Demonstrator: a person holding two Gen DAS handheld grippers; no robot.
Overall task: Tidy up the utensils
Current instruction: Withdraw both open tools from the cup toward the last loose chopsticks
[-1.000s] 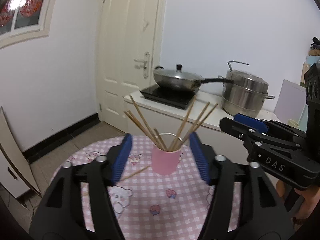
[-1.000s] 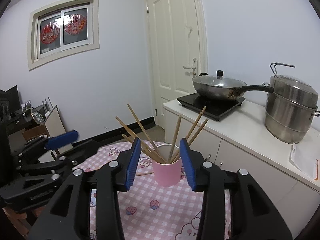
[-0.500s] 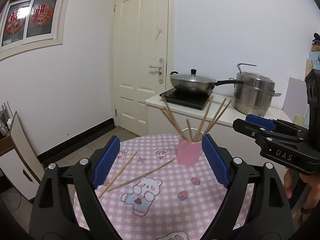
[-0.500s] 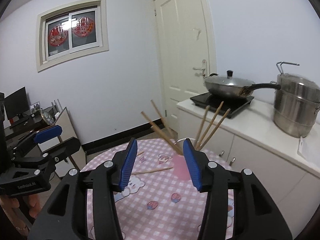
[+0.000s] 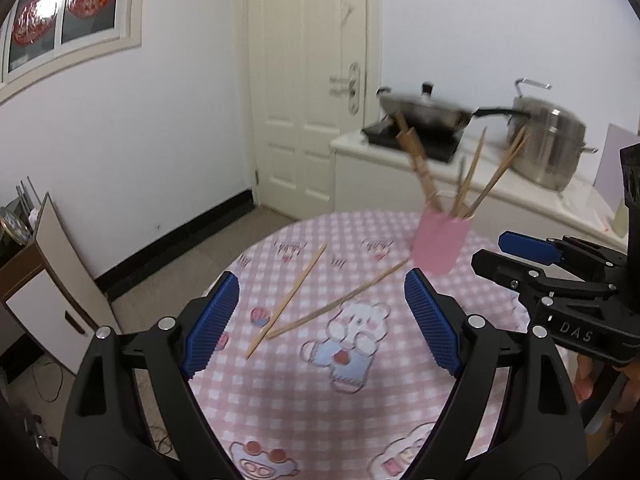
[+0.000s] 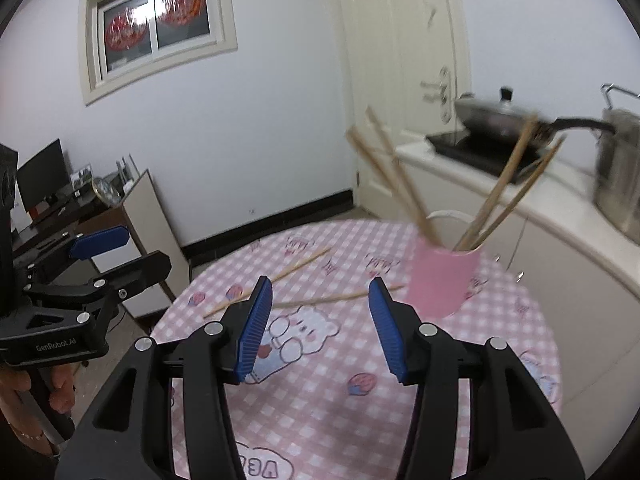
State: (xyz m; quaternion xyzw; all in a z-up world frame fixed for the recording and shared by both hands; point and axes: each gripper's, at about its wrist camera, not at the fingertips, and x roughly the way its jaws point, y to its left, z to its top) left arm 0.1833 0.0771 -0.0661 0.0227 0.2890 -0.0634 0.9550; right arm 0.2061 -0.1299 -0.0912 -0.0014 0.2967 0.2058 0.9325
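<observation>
Two loose chopsticks [image 5: 288, 298] lie crossed on the table [image 5: 360, 400], light, stiff and thin; best pinched mid-length. The left gripper [image 5: 320, 320] stands wide and empty, and the right gripper [image 6: 320, 328], half open, holds nothing; both have just been opening.

Before me: surface [image 5: 320, 392] cloth, pink-and-white check with cartoon bears; cup [image 5: 440, 248], plain pink; chopsticks [image 5: 288, 300], pale wood; my gripper pads [image 5: 212, 320], ribbed blue on black.
</observation>
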